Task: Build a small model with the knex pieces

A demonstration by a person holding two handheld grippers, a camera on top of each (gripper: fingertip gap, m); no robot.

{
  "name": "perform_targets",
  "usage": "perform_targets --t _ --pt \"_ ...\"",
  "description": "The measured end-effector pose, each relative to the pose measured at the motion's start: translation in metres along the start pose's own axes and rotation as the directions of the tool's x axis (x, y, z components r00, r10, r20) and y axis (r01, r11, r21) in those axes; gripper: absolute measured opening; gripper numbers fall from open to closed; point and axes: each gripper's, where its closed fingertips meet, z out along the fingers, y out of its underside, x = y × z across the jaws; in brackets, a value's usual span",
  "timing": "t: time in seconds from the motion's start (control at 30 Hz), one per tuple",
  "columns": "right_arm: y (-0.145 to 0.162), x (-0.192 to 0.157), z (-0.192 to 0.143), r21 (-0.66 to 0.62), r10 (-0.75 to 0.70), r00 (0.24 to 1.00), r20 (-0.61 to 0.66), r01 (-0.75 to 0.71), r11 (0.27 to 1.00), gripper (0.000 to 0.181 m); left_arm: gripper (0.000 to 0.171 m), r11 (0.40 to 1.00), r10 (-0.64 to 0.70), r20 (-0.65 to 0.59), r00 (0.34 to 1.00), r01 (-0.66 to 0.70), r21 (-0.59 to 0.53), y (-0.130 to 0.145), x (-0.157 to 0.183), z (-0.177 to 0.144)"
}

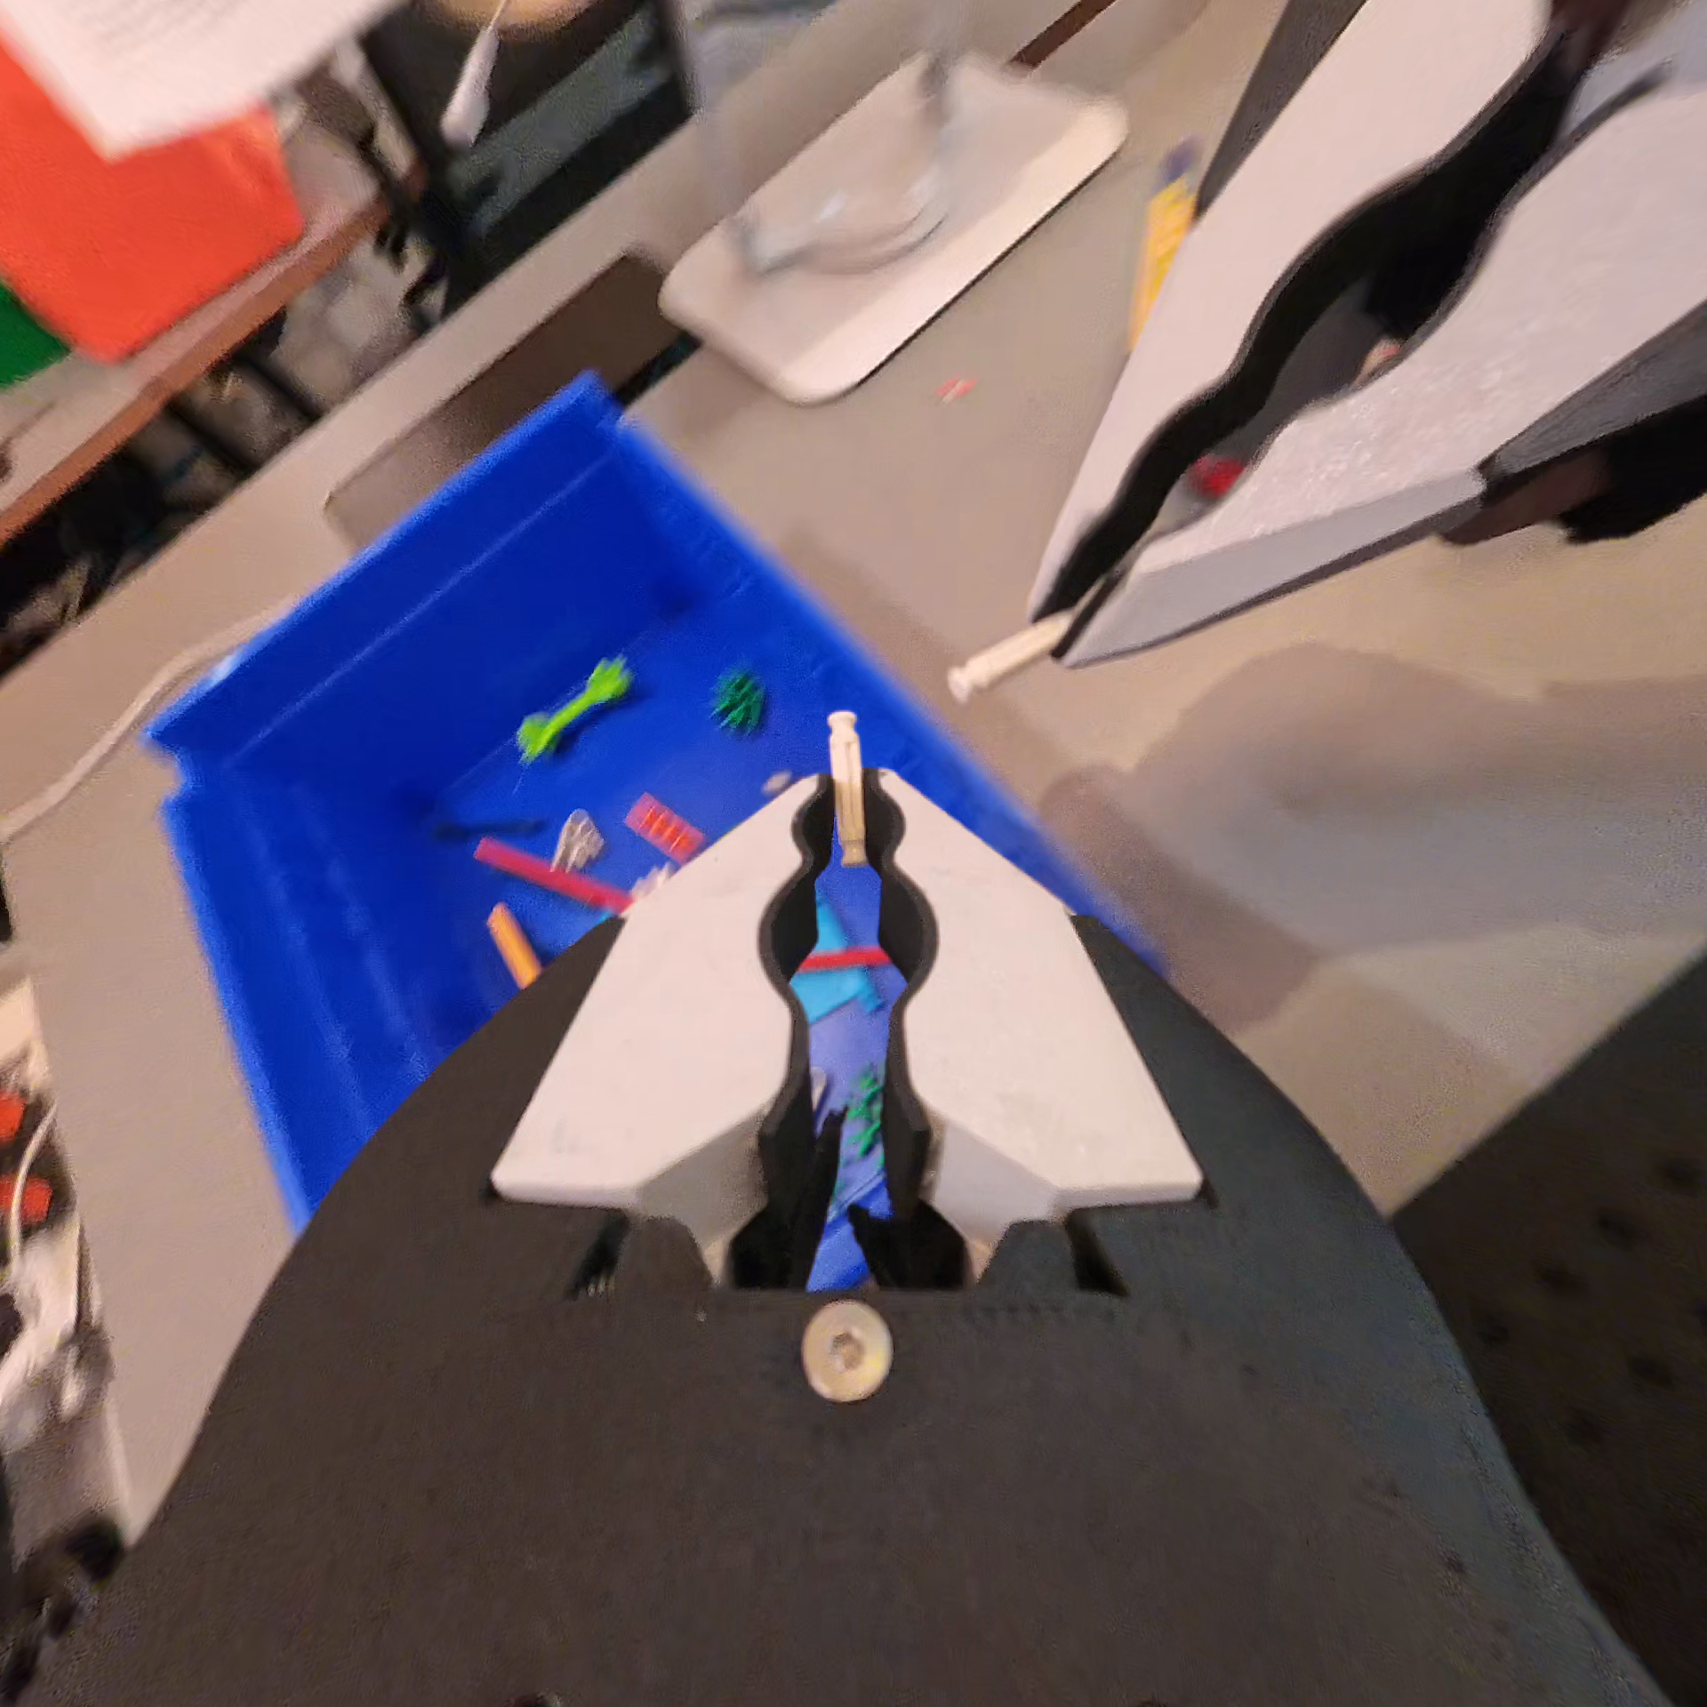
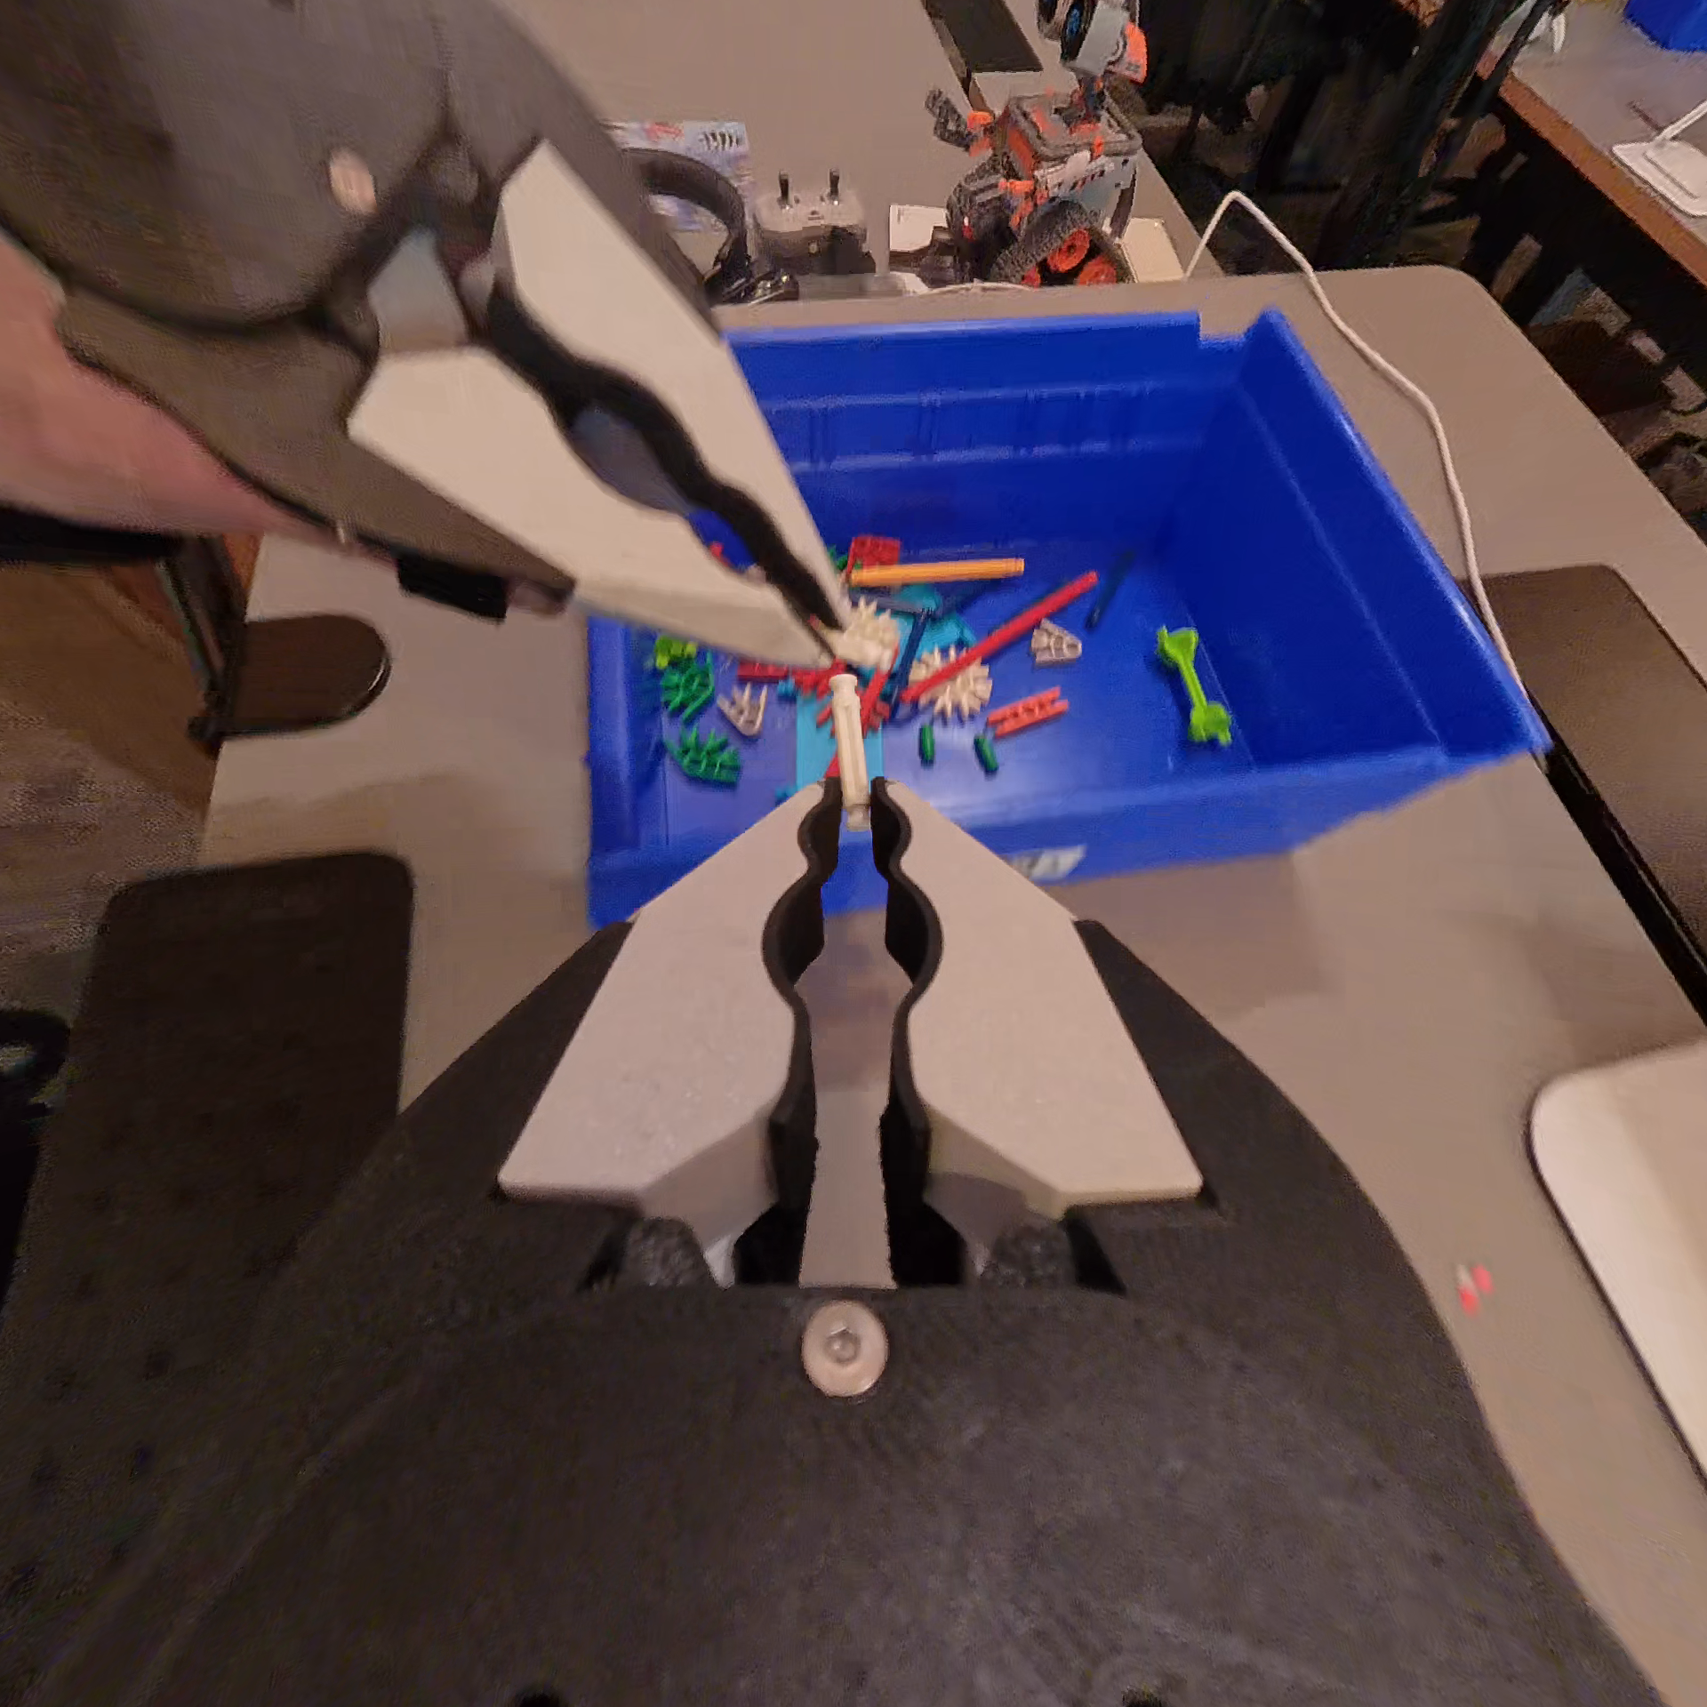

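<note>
Black housing with a silver screw (image 1: pixel 845 1350) fills the lower part of the left wrist view, and from it the grey fingers of the left tongs (image 1: pixel 848 785) reach forward. Their tips are closed narrowly on a small cream rod (image 1: pixel 845 785), which stands out past the tips and is seen above the blue bin (image 1: pixel 305 887). Through the gap between the fingers, coloured pieces in the bin are seen, but they are blurred.

To the upper right of the same view, the right tongs (image 1: pixel 1062 633) are seen from the side. Their tips are pinched on a second cream rod (image 1: pixel 1002 660), and its free end points out over the grey table (image 1: pixel 1386 785).

From the right wrist view, the right tongs (image 2: pixel 854 794) are shown the same way: the tips are almost together, and the second cream rod (image 2: pixel 848 739) is held between them, pointing toward the bin (image 2: pixel 1339 554). The left tongs (image 2: pixel 845 647) come in from the upper left, carried by a hand (image 2: pixel 83 434), and their tip is very near the end of this rod. Whether the two rods touch cannot be told because of blur.

Inside the bin, many small building pieces are lying: a lime green connector (image 2: pixel 1193 684), a long red rod (image 2: pixel 1002 633), an orange rod (image 2: pixel 933 571), dark green spiky pieces (image 2: pixel 707 753) and a white spiky wheel (image 2: pixel 951 684). A white cable (image 2: pixel 1422 416) runs along the table beside the bin. Behind the bin, a toy robot vehicle (image 2: pixel 1044 185) is standing.
</note>
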Motion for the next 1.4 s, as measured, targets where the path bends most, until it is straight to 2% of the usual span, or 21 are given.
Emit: perform_targets --t 0.03,0.07,0.1,0.13,0.2,0.27,0.33,0.37,0.47,0.53,0.67,0.77,0.83,0.87,0.93,1.0,1.07,1.23,1.3,1.4 --pt "-0.008 0.004 0.018 -0.01 0.006 1.0 0.012 -0.006 1.0 0.009 0.003 0.998 -0.038 0.027 0.999 0.039 -0.053 0.017 -0.015 0.004" --pt "-0.009 0.009 0.033 -0.043 0.017 1.0 0.019 -0.016 0.999 0.027 0.005 0.993 -0.071 0.034 0.997 0.074 -0.097 0.032 -0.023 0.007" --pt "-0.006 0.013 0.042 -0.077 0.033 0.999 0.01 -0.032 0.996 0.038 0.017 0.989 -0.095 0.057 0.994 0.101 -0.108 0.042 -0.031 0.009" --pt "-0.004 0.014 0.042 -0.086 0.042 0.999 0.01 -0.041 0.995 0.037 0.021 0.988 -0.113 0.071 0.991 0.119 -0.096 0.045 -0.033 0.007" --pt "-0.005 0.008 0.02 -0.035 0.041 0.999 0.008 -0.041 0.999 0.032 0.023 0.992 -0.117 0.059 0.991 0.119 -0.037 0.036 -0.024 -0.003" --pt "0.007 0.0 -0.02 -0.008 0.035 0.999 -0.001 -0.035 0.999 0.03 0.027 0.998 -0.064 0.042 0.997 0.064 0.005 0.021 -0.005 -0.013" --pt "0.032 -0.014 -0.071 0.011 0.021 0.999 0.024 -0.021 1.0 0.023 0.029 0.998 -0.006 -0.043 0.999 0.009 0.066 -0.004 0.033 -0.018" --pt "0.052 -0.022 -0.096 -0.011 0.026 0.999 0.04 -0.025 1.0 0.023 0.031 0.997 0.002 -0.123 0.992 0.008 0.083 -0.014 0.06 -0.017" --pt "0.141 -0.034 -0.16 -0.172 0.093 0.995 0.042 -0.085 0.981 0.023 0.031 0.993 0.096 -0.334 0.938 -0.067 0.098 -0.034 0.146 -0.002" --pt "0.191 -0.048 -0.19 -0.247 0.144 0.988 0.055 -0.126 0.961 0.02 0.029 0.989 0.141 -0.486 0.862 -0.099 0.111 -0.04 0.207 0.012" --pt "0.253 -0.075 -0.21 -0.373 0.147 0.985 0.085 -0.105 0.922 0.018 0.028 0.969 0.235 -0.658 0.715 -0.225 0.102 -0.032 0.298 0.048" --pt "0.276 -0.076 -0.214 -0.405 0.144 0.985 0.091 -0.095 0.91 0.017 0.028 0.954 0.26 -0.725 0.638 -0.286 0.09 -0.025 0.335 0.068" --pt "0.288 -0.073 -0.217 -0.425 0.139 0.985 0.107 -0.081 0.902 0.015 0.03 0.943 0.253 -0.761 0.597 -0.328 0.056 -0.015 0.349 0.077" --pt "0.294 -0.073 -0.219 -0.433 0.136 0.983 0.123 -0.07 0.898 0.014 0.024 0.944 0.249 -0.769 0.589 -0.324 0.058 -0.015 0.352 0.079" --pt "0.303 -0.074 -0.222 -0.448 0.13 0.979 0.157 -0.047 0.893 0.013 0.024 0.945 0.23 -0.77 0.595 -0.325 0.031 -0.011 0.351 0.086" --pt "0.305 -0.076 -0.224 -0.44 0.132 0.973 0.189 -0.036 0.897 0.005 0.018 0.94 0.25 -0.764 0.595 -0.338 0.045 -0.01 0.35 0.09" --pt "0.306 -0.075 -0.224 -0.433 0.131 0.972 0.197 -0.034 0.901 0.002 0.002 0.937 0.255 -0.773 0.581 -0.345 0.05 -0.009 0.353 0.089" --pt "0.303 -0.072 -0.22 -0.405 0.14 0.973 0.186 -0.054 0.913 0.001 0.002 0.94 0.272 -0.733 0.624 -0.335 0.063 -0.012 0.352 0.093" --pt "0.291 -0.068 -0.218 -0.382 0.153 0.975 0.161 -0.082 0.921 0.001 0.002 0.944 0.273 -0.704 0.656 -0.322 0.066 -0.015 0.342 0.092" --pt "0.241 -0.061 -0.205 -0.266 0.146 0.981 0.13 -0.107 0.958 0.001 0.001 0.971 0.222 -0.639 0.737 -0.225 0.078 -0.032 0.309 0.074"
